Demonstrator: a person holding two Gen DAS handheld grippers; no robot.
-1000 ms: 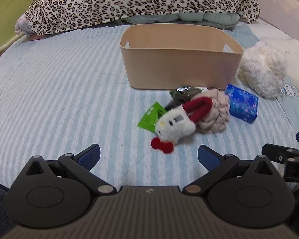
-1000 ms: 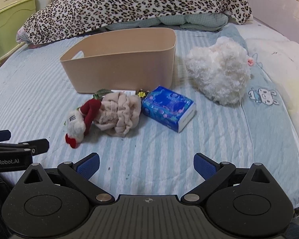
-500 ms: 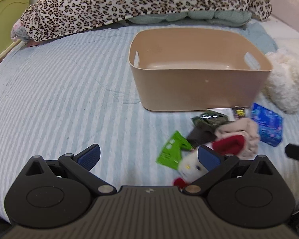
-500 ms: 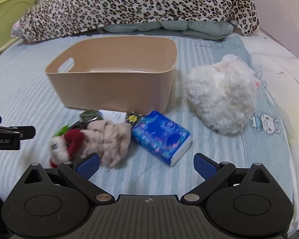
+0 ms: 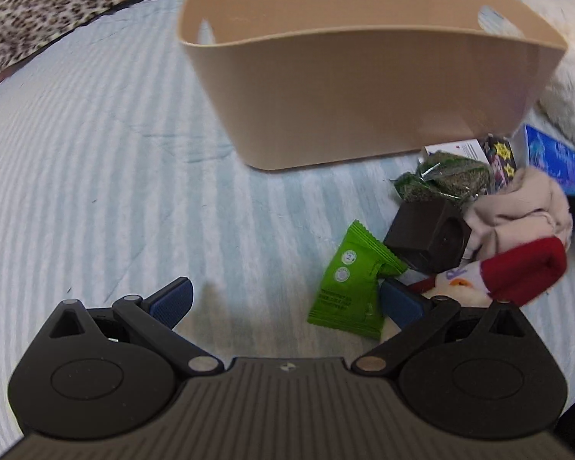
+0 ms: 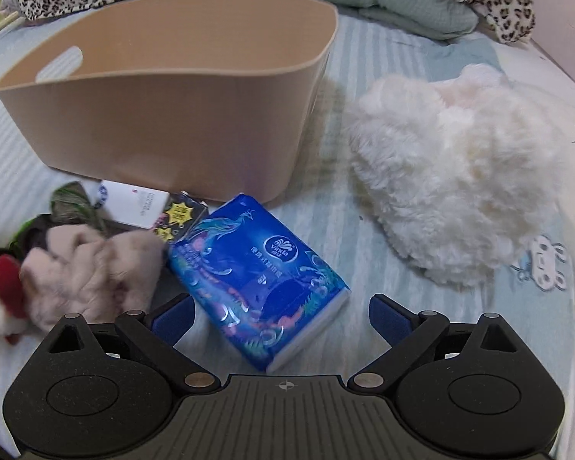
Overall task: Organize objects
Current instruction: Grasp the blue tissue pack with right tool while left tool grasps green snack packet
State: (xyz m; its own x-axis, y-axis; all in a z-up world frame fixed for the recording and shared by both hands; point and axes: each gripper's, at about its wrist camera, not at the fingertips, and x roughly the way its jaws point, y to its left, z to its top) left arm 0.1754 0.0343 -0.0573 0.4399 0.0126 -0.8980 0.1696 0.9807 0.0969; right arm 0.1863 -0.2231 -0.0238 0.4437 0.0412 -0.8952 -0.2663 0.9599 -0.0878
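- My left claw (image 5: pixel 285 301) is spread wide with nothing in it, low over the striped bed cover (image 5: pixel 96 161). The green snack packet (image 5: pixel 349 283) lies between its fingers, nearer the right one.
- My right claw (image 6: pixel 280 316) is just as wide and also holds nothing. The blue tissue pack (image 6: pixel 260 280) lies slantwise between its fingers.
- Nothing that I can see has gone into the beige bin (image 6: pixel 172 88) yet; the small things lie in a heap just in front of its near wall.
- Risk on the left: the packet is thin and flat on soft bedding, so I judge the fingers may pinch the cover with it or slide off its crimped edge.
- The right finger of that claw sits against the red-and-white plush toy (image 5: pixel 510 272), which could get caught in the closing.
- Risk on the right: the tissue pack is soft and lies askew, so it may twist or squash when gripped.
- Around them: a dark brown box (image 5: pixel 427 235), a bag of dried greens (image 5: pixel 446 176), a pink crumpled cloth (image 6: pixel 92 264) touching the tissue pack, and a white card box (image 6: pixel 134 203).
- The fluffy white plush (image 6: pixel 456 188) lies right of the bin, apart from the heap.
- The bin's tall near wall stands between the heap and its inside, so each thing must be lifted over the rim.
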